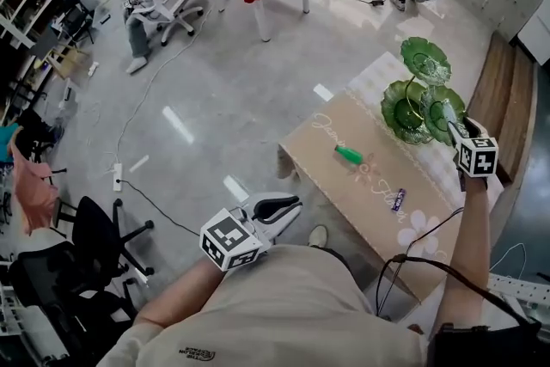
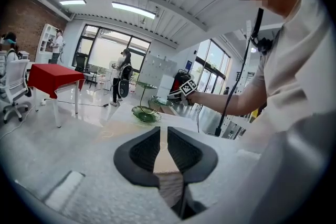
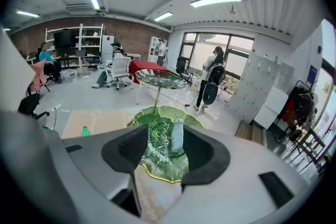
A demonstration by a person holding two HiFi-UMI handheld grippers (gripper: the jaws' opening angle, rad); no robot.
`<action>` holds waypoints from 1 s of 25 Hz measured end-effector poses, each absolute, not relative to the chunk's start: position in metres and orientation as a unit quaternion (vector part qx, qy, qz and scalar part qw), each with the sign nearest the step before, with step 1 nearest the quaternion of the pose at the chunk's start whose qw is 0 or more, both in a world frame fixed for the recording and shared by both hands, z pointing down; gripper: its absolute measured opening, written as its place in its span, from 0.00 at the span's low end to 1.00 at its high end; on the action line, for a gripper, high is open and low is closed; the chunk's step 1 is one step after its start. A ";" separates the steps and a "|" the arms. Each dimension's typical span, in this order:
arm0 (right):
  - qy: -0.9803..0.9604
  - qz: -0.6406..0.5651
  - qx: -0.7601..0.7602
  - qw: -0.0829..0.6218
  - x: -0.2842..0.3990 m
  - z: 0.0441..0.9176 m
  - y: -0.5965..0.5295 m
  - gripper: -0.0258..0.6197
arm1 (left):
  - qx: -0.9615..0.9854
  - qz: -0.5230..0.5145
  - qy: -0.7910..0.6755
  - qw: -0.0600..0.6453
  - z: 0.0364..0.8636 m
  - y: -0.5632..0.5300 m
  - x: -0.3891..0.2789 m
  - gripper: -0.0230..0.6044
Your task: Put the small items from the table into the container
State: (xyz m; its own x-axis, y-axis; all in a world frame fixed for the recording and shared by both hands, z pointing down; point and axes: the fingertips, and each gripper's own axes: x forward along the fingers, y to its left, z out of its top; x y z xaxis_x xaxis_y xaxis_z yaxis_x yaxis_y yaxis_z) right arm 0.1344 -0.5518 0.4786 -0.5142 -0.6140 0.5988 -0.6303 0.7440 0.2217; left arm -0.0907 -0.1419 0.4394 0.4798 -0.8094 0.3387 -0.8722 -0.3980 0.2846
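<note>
Holds the right hand-held gripper (image 3: 165, 136) over the green tiered dish (image 3: 152, 165) at the far right end of the desk (image 1: 344, 193), jaws wide apart, clamped on nothing; shows a pale tube (image 3: 177, 136) lying in the lower tier, framed between them, not gripped; holds the left hand-held gripper (image 2: 164, 131) off the desk's left edge, jaws almost together, nothing in the slit; shows a green bottle (image 1: 348, 154) mid-desk, a purple packet (image 1: 399, 200) toward the near end.
</note>
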 end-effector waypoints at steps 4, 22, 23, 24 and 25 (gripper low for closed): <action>-0.873 0.017 0.376 0.311 0.134 0.466 -0.503 0.37 | 0.845 0.068 -0.484 0.217 0.438 -0.123 -0.100 0.08; -0.897 0.134 0.350 0.235 0.054 0.518 -0.194 0.29 | 0.890 0.084 -0.391 0.220 0.452 -0.050 -0.126 0.08; -0.896 0.138 0.348 0.239 0.050 0.523 -0.181 0.29 | 0.891 0.086 -0.387 0.220 0.454 -0.046 -0.128 0.08; -0.895 0.140 0.346 0.243 0.046 0.528 -0.169 0.29 | 0.893 0.089 -0.382 0.221 0.455 -0.041 -0.130 0.08; -0.894 0.144 0.345 0.246 0.043 0.532 -0.158 0.29 | 0.894 0.091 -0.377 0.222 0.457 -0.036 -0.131 0.08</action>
